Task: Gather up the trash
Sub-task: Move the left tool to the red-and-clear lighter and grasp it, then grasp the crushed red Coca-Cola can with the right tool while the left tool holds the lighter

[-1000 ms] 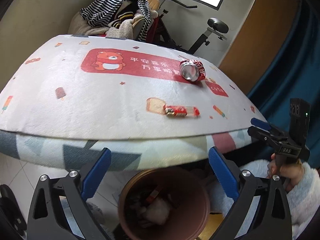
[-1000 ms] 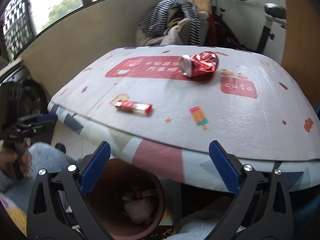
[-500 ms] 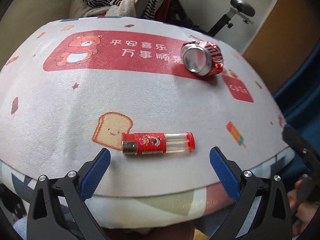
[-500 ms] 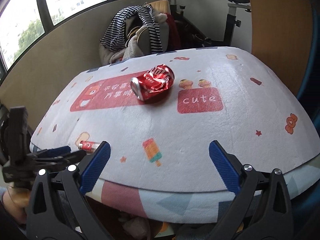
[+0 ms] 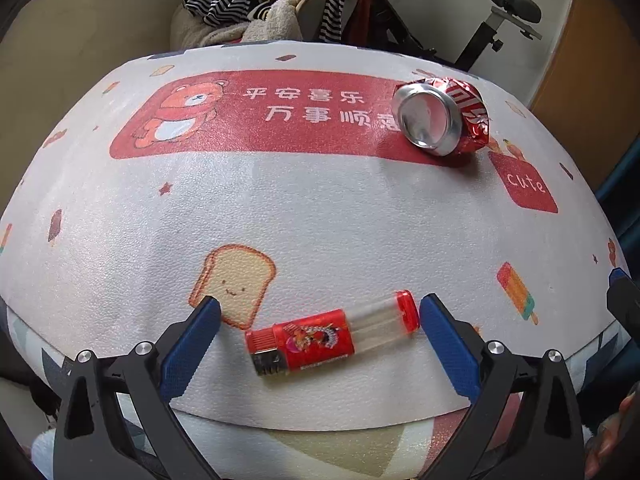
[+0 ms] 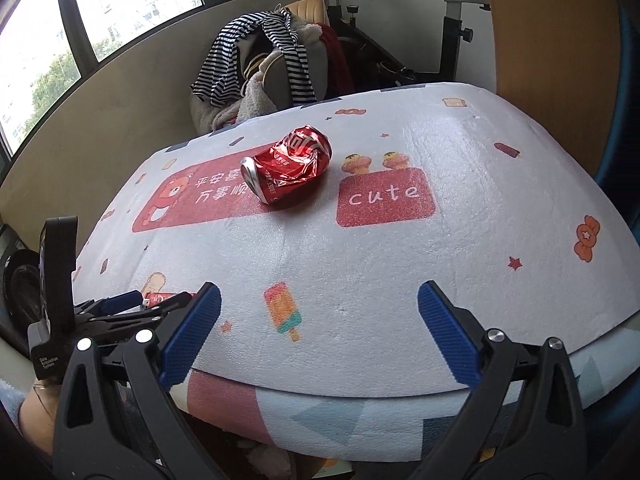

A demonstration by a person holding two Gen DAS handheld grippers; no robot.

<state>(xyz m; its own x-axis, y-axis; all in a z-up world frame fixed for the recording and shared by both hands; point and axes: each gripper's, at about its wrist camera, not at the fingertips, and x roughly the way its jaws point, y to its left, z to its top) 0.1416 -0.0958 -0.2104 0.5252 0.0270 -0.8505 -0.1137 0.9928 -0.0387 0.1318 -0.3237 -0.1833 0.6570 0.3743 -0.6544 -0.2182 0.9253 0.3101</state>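
Left wrist view: we see our left tool (image 5: 319,312) spread wide, gripping nothing, its blue fingers flanking the red lighter (image 5: 332,336) that lies flat near the desk's (image 5: 320,208) front edge. Beyond the lighter, well apart, the crushed red can (image 5: 442,118) rests on its side. Our right tool (image 6: 319,300) gapes wide and empty right of the lighter.

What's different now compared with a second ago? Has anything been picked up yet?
Nothing has been picked up. The left gripper has come up from over the bin and forward, so its open fingers now flank the lighter. The right gripper rose too and hovers open above the table's edge. The lighter and crushed can stayed put.
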